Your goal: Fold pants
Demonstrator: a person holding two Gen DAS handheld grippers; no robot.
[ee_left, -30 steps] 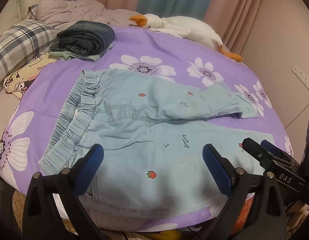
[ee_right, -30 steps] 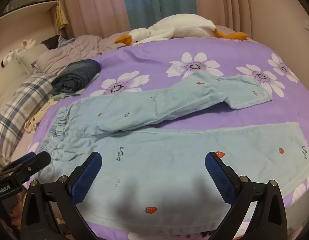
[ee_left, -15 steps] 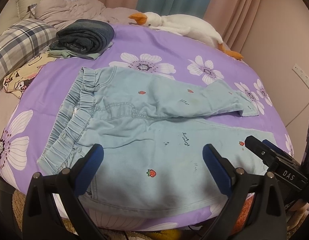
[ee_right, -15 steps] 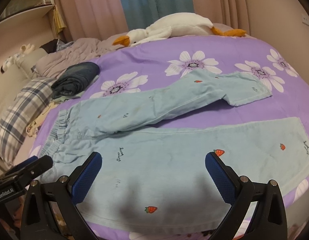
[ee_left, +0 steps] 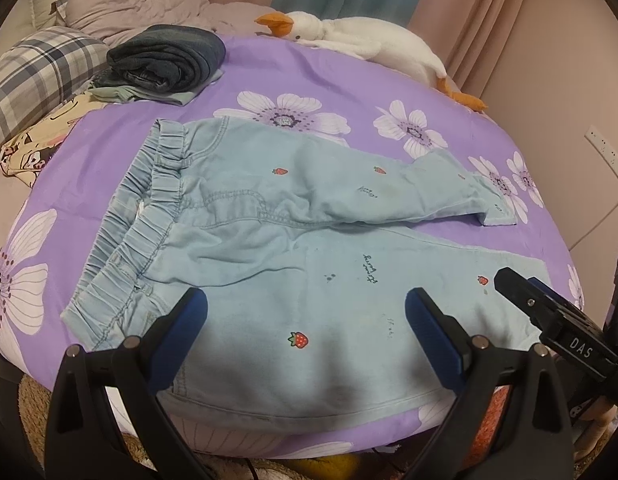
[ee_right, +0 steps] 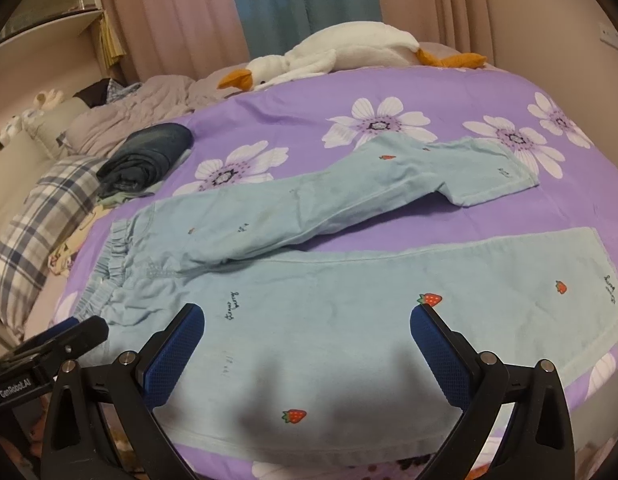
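Note:
Light blue pants [ee_left: 269, 248] with strawberry prints lie flat on the purple flowered bedspread [ee_left: 317, 72], elastic waistband [ee_left: 141, 216] to the left, legs running right. The far leg [ee_right: 349, 192] bends with its hem turned toward the near leg [ee_right: 429, 288]. My left gripper [ee_left: 305, 336] hovers open above the near edge of the pants by the hip. My right gripper [ee_right: 307, 344] hangs open over the near leg. Neither holds anything. Each gripper shows at the edge of the other's view.
A folded dark denim stack [ee_left: 169, 60] sits at the back left beside a plaid pillow [ee_left: 33, 76]. A white plush goose [ee_left: 361, 40] lies along the far edge before the curtains. A rumpled grey quilt [ee_right: 141, 112] is behind. The bed's near edge runs just below the pants.
Both grippers have eased slightly back and up from the pants, so the garment sits a little lower in each view. The pants lie as before and both grippers stay open.

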